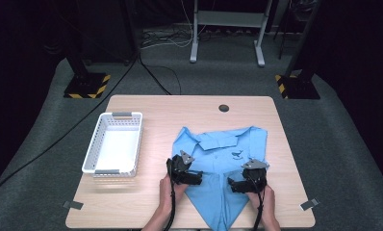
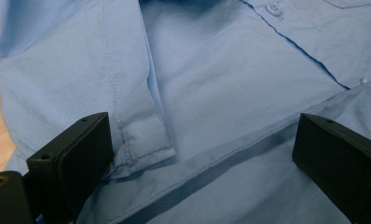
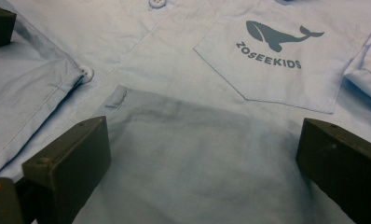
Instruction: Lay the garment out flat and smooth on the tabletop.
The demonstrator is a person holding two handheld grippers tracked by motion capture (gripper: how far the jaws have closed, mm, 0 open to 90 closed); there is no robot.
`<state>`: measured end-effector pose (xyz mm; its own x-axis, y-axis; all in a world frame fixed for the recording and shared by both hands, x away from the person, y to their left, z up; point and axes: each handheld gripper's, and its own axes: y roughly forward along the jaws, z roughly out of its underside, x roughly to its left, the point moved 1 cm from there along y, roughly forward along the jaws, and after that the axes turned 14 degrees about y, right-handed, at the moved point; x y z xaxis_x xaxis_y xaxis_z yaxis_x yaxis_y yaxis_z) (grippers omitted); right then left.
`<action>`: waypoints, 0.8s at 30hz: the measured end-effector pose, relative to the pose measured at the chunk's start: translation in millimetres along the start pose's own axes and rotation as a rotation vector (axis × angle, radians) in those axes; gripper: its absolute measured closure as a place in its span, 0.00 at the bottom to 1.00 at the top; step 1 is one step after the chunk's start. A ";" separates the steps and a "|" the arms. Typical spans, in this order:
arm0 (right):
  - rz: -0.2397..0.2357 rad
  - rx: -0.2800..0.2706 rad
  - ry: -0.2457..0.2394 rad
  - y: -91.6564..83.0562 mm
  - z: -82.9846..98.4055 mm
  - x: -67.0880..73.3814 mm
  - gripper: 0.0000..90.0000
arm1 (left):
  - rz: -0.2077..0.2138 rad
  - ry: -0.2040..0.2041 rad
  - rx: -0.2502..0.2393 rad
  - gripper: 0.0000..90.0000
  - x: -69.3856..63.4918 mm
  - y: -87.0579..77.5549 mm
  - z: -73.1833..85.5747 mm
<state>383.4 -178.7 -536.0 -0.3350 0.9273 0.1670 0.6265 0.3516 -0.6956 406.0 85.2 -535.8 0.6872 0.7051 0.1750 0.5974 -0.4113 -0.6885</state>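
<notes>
A light blue button shirt (image 1: 228, 144) lies collar-up on the wooden table (image 1: 156, 110), its lower part folded into a point toward the front edge. My left gripper (image 1: 193, 177) hovers over the shirt's left side, open. In the left gripper view its jaws stand wide (image 2: 202, 154) over a sleeve cuff (image 2: 146, 140) and a folded hem. My right gripper (image 1: 238, 185) is open over the right side. In the right gripper view it (image 3: 202, 158) straddles flat cloth below the whale-print chest pocket (image 3: 272, 60). Neither pair of pads presses on the fabric.
A white plastic basket (image 1: 122, 115) stands on the left part of the table. A dark cable hole (image 1: 223, 108) sits near the far edge. Tape marks (image 1: 73, 204) (image 1: 309, 204) flag the front corners. Stand feet and cables lie on the floor beyond.
</notes>
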 end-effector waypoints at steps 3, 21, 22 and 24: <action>-0.010 0.000 -0.007 -5.8 7.4 4.8 0.03 | -0.001 0.001 -0.001 0.05 -5.8 -7.7 6.5; -0.027 0.004 -0.033 -18.2 23.7 15.7 0.00 | -0.024 -0.022 0.004 0.06 -22.6 -28.4 23.4; -0.029 0.004 -0.034 -18.0 23.5 15.5 0.00 | -0.024 -0.022 0.004 0.06 -22.6 -28.4 23.4; -0.032 0.006 -0.040 -17.7 22.9 15.0 0.00 | -0.024 -0.023 0.005 0.06 -22.6 -28.5 23.4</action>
<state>351.1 -174.0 -537.2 -0.3828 0.9096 0.1618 0.6107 0.3806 -0.6944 363.8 94.5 -536.6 0.6630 0.7278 0.1755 0.6117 -0.3915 -0.6875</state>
